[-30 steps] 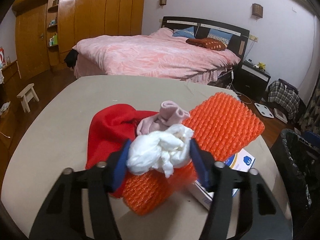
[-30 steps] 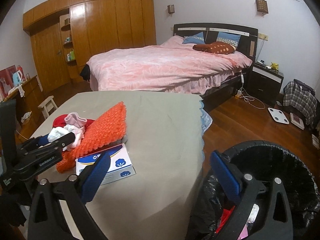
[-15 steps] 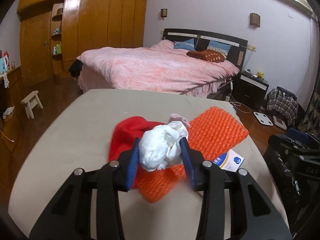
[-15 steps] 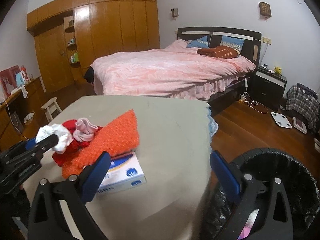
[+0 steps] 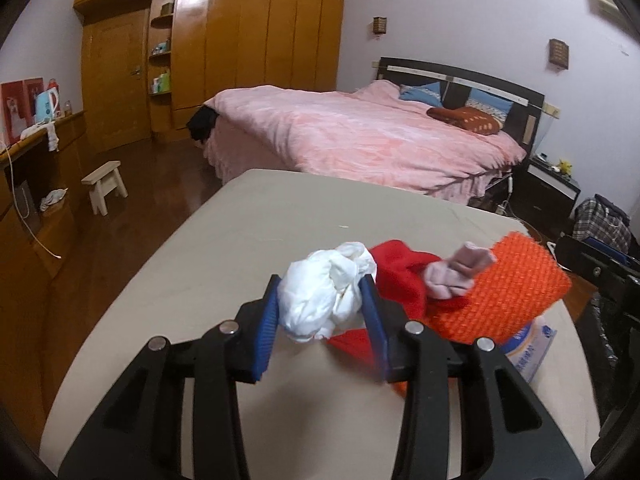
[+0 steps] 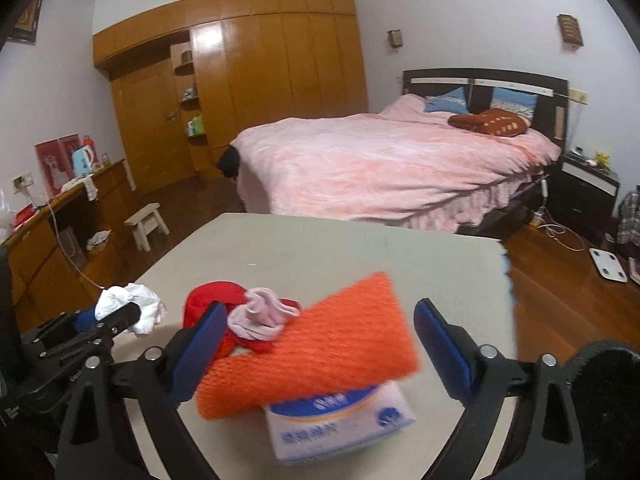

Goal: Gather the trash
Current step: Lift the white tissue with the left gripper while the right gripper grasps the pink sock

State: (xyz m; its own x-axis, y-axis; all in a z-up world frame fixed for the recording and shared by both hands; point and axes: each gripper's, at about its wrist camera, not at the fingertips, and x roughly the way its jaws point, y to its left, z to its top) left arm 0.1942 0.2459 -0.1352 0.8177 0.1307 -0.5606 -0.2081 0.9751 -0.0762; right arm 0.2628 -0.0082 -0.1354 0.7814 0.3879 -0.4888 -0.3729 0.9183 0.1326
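Note:
My left gripper is shut on a crumpled white tissue wad and holds it above the beige table, left of the pile. The wad also shows in the right wrist view, in the left gripper. My right gripper is open and empty, with its fingers either side of the orange mesh pad. The black-lined trash bin is at the lower right.
A red cloth and a pink sock lie beside the orange pad. A blue-white tissue box sits under the pad. A pink bed, wooden wardrobe and small stool stand beyond the table.
The left gripper has lifted the tissue wad and carried it left, off the pile. The right gripper has swung left from the bin toward the orange pad.

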